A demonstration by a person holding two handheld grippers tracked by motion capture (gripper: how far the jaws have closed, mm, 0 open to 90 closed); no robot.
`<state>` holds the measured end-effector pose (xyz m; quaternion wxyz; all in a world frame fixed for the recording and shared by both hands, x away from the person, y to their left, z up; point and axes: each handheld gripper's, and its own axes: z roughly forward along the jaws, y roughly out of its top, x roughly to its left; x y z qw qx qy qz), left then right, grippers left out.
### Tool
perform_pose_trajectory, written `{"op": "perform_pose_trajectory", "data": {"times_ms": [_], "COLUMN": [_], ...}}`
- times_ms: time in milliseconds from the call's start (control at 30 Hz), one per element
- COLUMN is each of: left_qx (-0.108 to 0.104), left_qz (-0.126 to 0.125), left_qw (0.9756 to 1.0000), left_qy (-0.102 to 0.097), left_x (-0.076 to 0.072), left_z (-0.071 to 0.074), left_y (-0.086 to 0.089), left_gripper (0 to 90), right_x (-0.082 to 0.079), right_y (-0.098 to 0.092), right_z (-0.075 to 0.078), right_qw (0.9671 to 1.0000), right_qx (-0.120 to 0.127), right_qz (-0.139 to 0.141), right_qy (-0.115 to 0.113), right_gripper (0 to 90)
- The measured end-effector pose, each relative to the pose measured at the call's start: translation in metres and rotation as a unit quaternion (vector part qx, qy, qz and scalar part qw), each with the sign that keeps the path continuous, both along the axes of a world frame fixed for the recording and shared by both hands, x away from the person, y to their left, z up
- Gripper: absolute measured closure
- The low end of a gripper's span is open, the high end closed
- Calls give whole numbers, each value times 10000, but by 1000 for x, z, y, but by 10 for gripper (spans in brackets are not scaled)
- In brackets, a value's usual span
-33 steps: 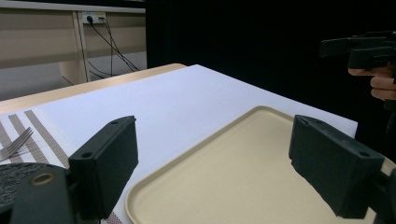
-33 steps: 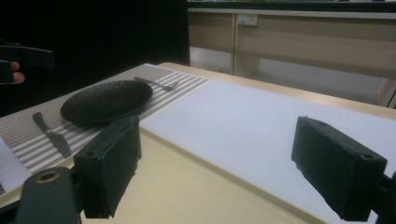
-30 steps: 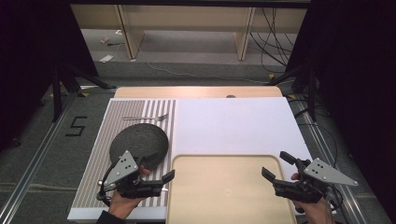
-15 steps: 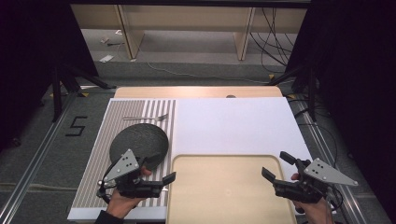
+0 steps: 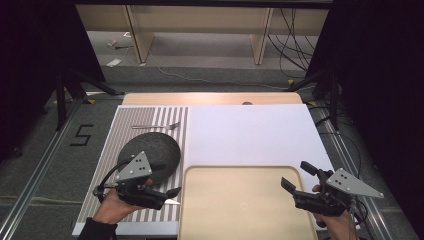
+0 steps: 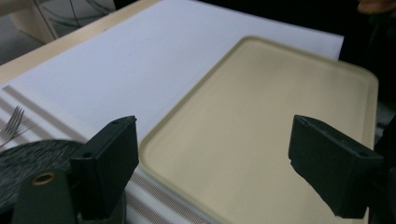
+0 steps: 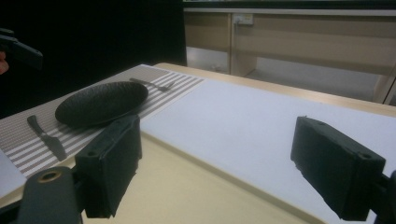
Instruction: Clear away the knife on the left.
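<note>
High view: the left gripper [image 5: 170, 186] hangs over the near part of the striped placemat [image 5: 150, 116], its jaws spread wide with nothing between them, pointing toward the beige tray [image 5: 240, 172]. Just under and beside its jaw tips lies a knife [image 7: 46, 136], which in the right gripper view lies flat on the stripes next to the near side of the dark plate [image 5: 152, 150], its long axis running roughly from the mat's near edge toward its far edge, with the dark handle end farther from that camera and the blade end nearer. The plate sits in the middle of the mat, and a fork [image 5: 156, 126] lies beyond it near the mat's far edge, its long axis parallel to that edge and its tines pointing toward the white sheet [image 5: 250, 132]. In the left gripper view the two black jaws stand far apart over the tray's left rim, empty. The right gripper [image 5: 299, 180] hovers at the tray's near right corner, jaws likewise parted and holding nothing, aimed leftward across the tray. The tray is bare and lies along the table's near edge, touching the mat's right edge.
</note>
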<state>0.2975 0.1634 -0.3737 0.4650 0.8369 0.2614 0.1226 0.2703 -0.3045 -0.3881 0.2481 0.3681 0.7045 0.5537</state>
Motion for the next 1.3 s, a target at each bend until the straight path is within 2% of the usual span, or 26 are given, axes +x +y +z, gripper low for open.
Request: {"op": "perform_pose_trajectory", "data": {"times_ms": [100,233,267,333,400,433,467,567,600,633,667,833,867,900,933,967,1033,1133,1233,1300], "left_qx": [442,839,965,1307,1434,1571,1571,1811,1882,2017,2017,2296,2366,2409,2487,2487,2543,2664,2785,2891], "left_qz": [-10,-117,-150,-173,-202,-208,-208,-179,-215,-240,-240,-229,-253,-254,-228,-228,-187,-166,-157,-144], "left_qw": [9990,9961,9946,9901,9874,9847,9847,9800,9781,9745,9745,9651,9620,9604,9571,9571,9548,9496,9451,9410], "left_qy": [64,261,357,478,633,720,720,805,862,958,958,1241,1336,1374,1471,1471,1526,1643,1704,1755], "left_x": [1,2,4,7,11,14,14,16,16,17,17,19,20,20,22,22,23,25,28,30], "left_z": [-1,-2,-3,-6,-9,-13,-13,-20,-22,-26,-26,-39,-43,-45,-50,-50,-54,-60,-63,-67], "left_y": [3,9,10,13,18,22,22,27,29,34,34,42,44,45,48,48,51,55,56,56], "left_gripper": [158,163,164,163,163,166,169,181,184,193,193,208,215,215,215,216,219,285,298,307], "right_x": [0,1,1,0,0,1,1,1,1,1,1,2,2,1,1,1,1,2,1,1], "right_y": [1,0,0,0,0,0,0,0,0,0,0,0,0,0,-1,-1,-1,-1,-1,-1], "right_z": [0,0,0,0,1,0,0,0,0,1,1,0,0,1,1,1,1,0,1,1], "right_qw": [10000,10000,10000,10000,10000,10000,10000,10000,10000,10000,10000,10000,10000,10000,10000,10000,10000,10000,10000,10000], "right_qx": [1,-3,8,-5,7,-8,-8,3,9,-1,-1,8,14,13,1,18,17,21,20,30], "right_qz": [2,-16,-17,-20,-18,-23,-23,-36,-38,-44,-44,-47,-52,-46,-53,-58,-57,-54,-56,-64], "right_qy": [-15,-4,-2,5,0,-3,-3,-5,-2,-2,-2,8,2,6,1,7,6,13,3,23], "right_gripper": [172,174,174,174,174,175,175,175,175,176,176,177,177,177,177,177,178,178,178,178]}}
